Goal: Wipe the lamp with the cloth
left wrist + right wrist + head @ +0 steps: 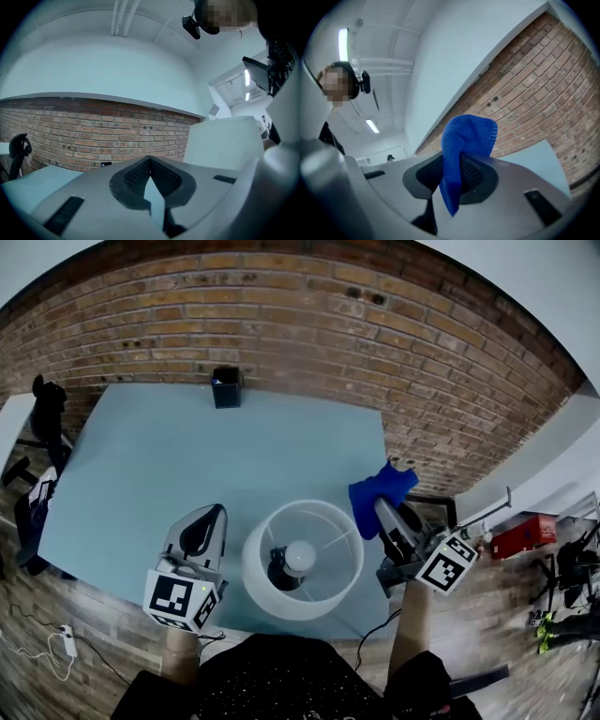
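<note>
A big blue table (187,456) holds a white lamp (302,559) near its front edge. Just right of the lamp, the right gripper (380,507) pinches a blue cloth (380,491). The left gripper (217,514), jaws together with nothing between them, sits just left of the lamp.

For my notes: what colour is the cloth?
The cloth is blue, clearest in the right gripper view.

Worktop (187,456): pale blue, rectangular, far edge set against a brick wall (309,324). Carries one lamp (330,525) with white drum shade, upright near the front edge, and one small dark container (226,387) at the far edge, well apart.
</note>
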`<state>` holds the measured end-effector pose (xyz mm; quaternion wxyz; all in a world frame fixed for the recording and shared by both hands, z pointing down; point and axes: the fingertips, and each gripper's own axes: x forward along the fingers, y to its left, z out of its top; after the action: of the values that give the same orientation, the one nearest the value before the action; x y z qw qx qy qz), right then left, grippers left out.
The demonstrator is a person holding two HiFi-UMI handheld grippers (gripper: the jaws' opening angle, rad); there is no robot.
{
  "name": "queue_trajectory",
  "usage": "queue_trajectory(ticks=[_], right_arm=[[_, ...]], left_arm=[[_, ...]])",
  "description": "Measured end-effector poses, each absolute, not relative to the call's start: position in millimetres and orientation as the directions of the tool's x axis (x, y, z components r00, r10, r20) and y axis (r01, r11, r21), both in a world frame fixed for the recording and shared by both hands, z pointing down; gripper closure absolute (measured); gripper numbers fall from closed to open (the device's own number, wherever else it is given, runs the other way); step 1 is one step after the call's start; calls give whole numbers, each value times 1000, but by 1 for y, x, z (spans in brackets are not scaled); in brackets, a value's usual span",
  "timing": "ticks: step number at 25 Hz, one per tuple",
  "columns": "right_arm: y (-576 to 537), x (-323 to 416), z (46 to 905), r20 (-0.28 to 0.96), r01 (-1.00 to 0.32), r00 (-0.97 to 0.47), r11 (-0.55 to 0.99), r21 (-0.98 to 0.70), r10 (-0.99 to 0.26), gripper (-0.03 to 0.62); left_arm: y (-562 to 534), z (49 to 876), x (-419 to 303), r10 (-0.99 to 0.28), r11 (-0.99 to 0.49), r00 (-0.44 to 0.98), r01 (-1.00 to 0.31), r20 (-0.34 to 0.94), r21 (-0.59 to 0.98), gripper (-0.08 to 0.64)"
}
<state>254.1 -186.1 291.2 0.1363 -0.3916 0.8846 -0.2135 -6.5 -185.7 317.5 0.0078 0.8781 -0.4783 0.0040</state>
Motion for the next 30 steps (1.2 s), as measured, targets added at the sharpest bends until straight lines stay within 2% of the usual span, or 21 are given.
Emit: queue_trajectory(ticks=[6, 8, 10, 16, 24, 30], right_arm=[[-187, 228, 204, -294, -270, -840, 821, -503, -456, 518], [-186, 213, 194, -311, -180, -877, 851, -493, -366, 518], [-184, 198, 197, -274, -133, -916, 868, -478, -292, 518], [-184, 180, 233, -156, -79, -972, 874, -480, -174, 518], [-206, 173, 291, 11, -166, -983, 851, -499, -186, 518], [-223, 175, 334, 69, -178, -983, 800, -573, -169, 518]], left_arm=[[-200, 294, 13, -816, -577, 578, -816, -16, -20, 552], [-205, 293, 15, -813, -582, 582, -813, -11, -29, 551], [-210, 297, 17, -811, -585, 586, -810, 0, -35, 551], [-227, 312, 27, -803, -597, 596, -801, 35, -57, 552], [-241, 322, 35, -810, -586, 584, -809, 51, -34, 552], [-246, 324, 34, -820, -569, 568, -823, 76, 13, 551]])
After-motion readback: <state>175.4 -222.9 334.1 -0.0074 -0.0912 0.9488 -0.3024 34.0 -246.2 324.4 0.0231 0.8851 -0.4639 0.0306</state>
